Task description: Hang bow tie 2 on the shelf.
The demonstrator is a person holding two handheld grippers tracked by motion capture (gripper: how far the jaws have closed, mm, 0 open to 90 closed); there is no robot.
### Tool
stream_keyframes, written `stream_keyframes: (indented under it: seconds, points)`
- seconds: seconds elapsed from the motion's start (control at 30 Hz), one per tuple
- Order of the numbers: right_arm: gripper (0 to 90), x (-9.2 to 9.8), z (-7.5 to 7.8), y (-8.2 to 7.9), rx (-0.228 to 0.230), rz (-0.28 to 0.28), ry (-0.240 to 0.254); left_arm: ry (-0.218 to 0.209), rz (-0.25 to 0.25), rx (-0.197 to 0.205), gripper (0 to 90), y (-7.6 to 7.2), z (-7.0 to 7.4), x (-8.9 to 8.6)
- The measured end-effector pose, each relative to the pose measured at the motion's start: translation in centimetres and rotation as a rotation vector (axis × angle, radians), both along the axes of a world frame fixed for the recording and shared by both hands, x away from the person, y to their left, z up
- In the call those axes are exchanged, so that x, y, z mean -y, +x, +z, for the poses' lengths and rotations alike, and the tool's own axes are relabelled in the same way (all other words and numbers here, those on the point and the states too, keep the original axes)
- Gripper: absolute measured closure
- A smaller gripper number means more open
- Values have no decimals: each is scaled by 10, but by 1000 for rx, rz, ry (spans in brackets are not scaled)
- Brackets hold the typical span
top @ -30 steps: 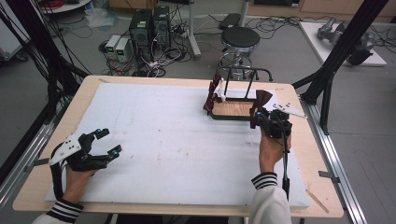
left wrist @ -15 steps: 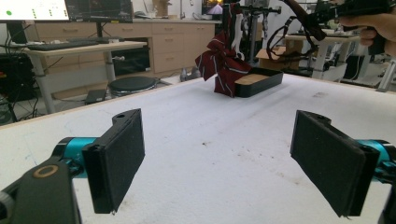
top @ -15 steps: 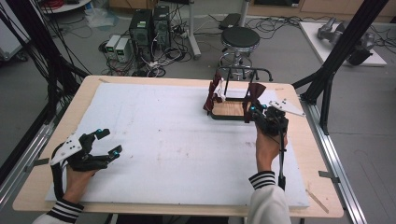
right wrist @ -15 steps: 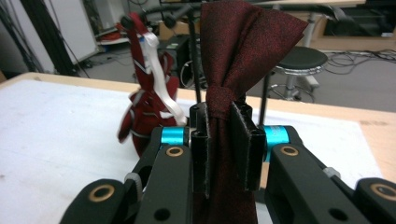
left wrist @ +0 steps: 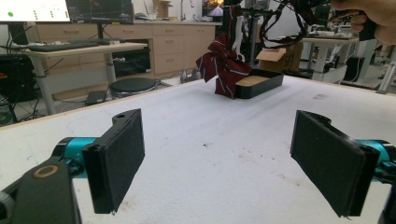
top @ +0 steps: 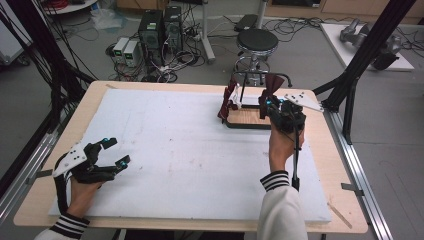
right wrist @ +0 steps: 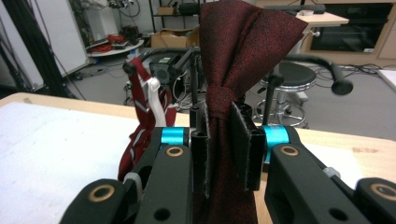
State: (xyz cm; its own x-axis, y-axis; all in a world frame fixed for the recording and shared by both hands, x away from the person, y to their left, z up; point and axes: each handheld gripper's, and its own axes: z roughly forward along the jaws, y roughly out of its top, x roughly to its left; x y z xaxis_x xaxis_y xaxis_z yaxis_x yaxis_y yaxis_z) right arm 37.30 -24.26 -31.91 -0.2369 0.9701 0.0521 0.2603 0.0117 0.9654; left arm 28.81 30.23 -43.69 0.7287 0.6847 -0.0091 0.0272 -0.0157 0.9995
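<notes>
Dark red bow tie, long axis upright, clamped in right tongs; left tongs spread wide.

A wooden desk is standing on the grey floor. A big white sheet is lying flat on the desk and covering most of it. A small black tray is sitting on the sheet, near the sheet's far right corner.
</notes>
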Motion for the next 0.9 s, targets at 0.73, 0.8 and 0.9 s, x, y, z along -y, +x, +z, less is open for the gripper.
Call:
stream_keyframes:
  seconds: [0.73,0.8,0.9]
  points:
    - [787,-12,19,26,24,-74,-38,-6,12,2,180,1,0,-5]
    - [787,-14,20,28,33,-72,-43,-9,12,1,180,1,0,-5]
    - [787,-16,20,33,30,-68,-50,-6,12,2,180,0,0,-5]
